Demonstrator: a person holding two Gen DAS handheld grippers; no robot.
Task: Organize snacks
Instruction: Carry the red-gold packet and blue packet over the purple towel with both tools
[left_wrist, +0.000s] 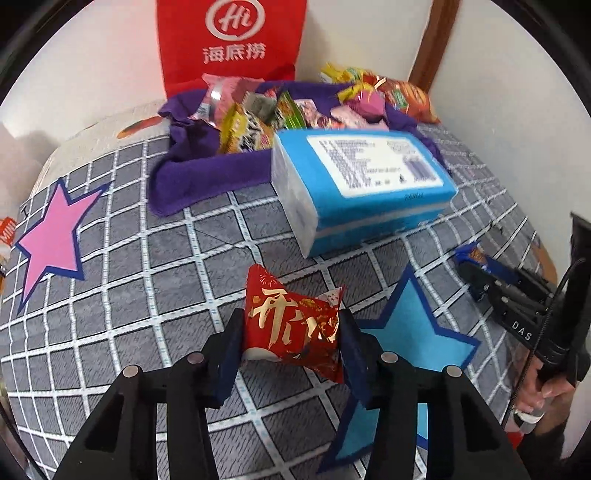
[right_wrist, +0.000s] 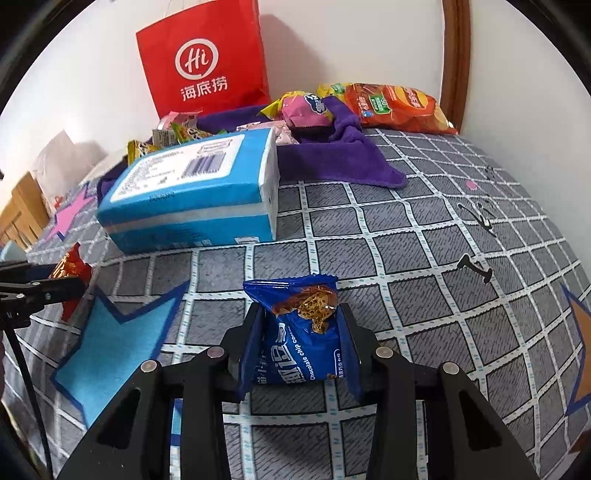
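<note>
purple cloth (left_wrist: 207, 173): snack pile (left_wrist: 258, 118) | left tongs (left_wrist: 291, 328): red packet (left_wrist: 295, 325)

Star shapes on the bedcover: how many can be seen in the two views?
3. A pink star lies far left, a blue star lies near the front between the two grippers, and an orange star shows partly at the right edge. Others may be hidden.

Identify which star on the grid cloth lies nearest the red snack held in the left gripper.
The light blue star, right beside the left gripper and its red snack; the pink star lies far off.
</note>
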